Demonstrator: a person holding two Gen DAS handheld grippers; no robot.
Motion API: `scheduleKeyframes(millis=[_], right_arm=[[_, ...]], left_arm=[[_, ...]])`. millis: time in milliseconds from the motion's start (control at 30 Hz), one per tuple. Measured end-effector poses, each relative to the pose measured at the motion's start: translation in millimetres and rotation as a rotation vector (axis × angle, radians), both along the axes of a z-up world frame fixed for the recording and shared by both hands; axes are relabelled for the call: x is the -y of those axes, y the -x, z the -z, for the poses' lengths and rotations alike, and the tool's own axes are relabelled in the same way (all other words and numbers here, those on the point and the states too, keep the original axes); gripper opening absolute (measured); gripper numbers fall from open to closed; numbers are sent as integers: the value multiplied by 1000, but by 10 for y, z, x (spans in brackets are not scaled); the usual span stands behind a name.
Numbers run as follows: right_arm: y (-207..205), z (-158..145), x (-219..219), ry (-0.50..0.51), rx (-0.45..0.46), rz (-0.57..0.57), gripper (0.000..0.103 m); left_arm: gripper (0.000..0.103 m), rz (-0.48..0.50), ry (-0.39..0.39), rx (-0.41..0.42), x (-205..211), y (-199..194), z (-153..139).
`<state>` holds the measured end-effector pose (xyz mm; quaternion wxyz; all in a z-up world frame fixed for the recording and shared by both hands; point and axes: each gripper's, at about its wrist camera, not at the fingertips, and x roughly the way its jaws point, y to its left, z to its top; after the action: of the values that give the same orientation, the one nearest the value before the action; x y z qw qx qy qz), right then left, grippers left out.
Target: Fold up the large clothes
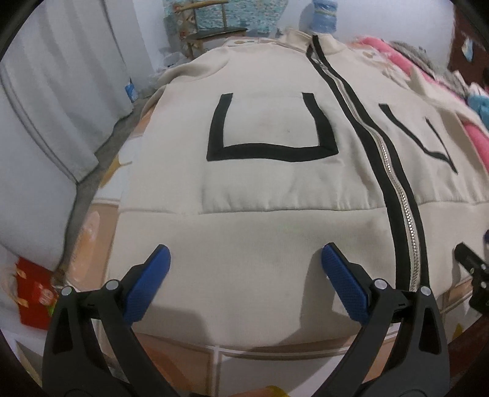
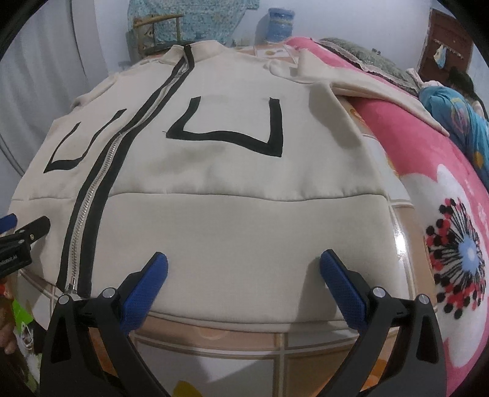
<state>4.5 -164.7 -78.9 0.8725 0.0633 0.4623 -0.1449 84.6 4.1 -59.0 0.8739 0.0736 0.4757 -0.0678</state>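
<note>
- Cream zip-up jacket (image 1: 275,189) lies flat, front up, on a tiled-pattern surface (image 2: 232,345); hem at the near edge, collar at the far edge.
- Zipper (image 1: 394,183) w/ black trim runs hem to collar, closed; black U-shaped pocket outline (image 1: 269,134) each side of it.
- Left gripper (image 1: 244,259) hovers over the hem band, left of the zipper; blue pads (image 1: 152,281) spread wide, nothing between them.
- Right gripper (image 2: 243,262) over the hem band, right of the zipper; pads (image 2: 342,290) also spread wide, holding nothing. Can't tell if tips touch cloth.
- Right view only: a sleeve (image 2: 351,82) draped onto a pink flowered blanket (image 2: 443,213) along the right edge; person in blue (image 2: 452,113) lying past it; left gripper's tip at the frame's left.
- Left view only: white cabinet (image 1: 45,122) off the left edge, red box (image 1: 33,293) below it; the other gripper's black tip at the right.
- Both views: chair (image 1: 211,24) and blue water jug (image 2: 279,24) beyond the collar.
</note>
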Motion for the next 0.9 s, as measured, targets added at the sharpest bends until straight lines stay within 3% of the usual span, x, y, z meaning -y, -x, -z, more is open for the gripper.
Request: scheduleKeyframes(millis=[133, 233, 367, 467, 600, 900], right_arm=[[67, -86, 83, -51, 20, -35, 97], [188, -250, 264, -84, 86, -15, 97], [308, -410, 581, -43, 127, 58, 97], [320, -343, 799, -40, 93, 115, 97], [272, -235, 872, -71, 54, 112, 95], [176, -183, 815, -18, 49, 76, 63]], left_arm=[[96, 23, 35, -12, -48, 6, -6], [96, 30, 88, 47, -184, 81, -122], [95, -14, 122, 134, -448, 130, -251], [94, -73, 113, 131, -633, 47, -209], [68, -118, 132, 64, -797, -94, -52], [53, -88, 140, 82, -801, -184, 29]])
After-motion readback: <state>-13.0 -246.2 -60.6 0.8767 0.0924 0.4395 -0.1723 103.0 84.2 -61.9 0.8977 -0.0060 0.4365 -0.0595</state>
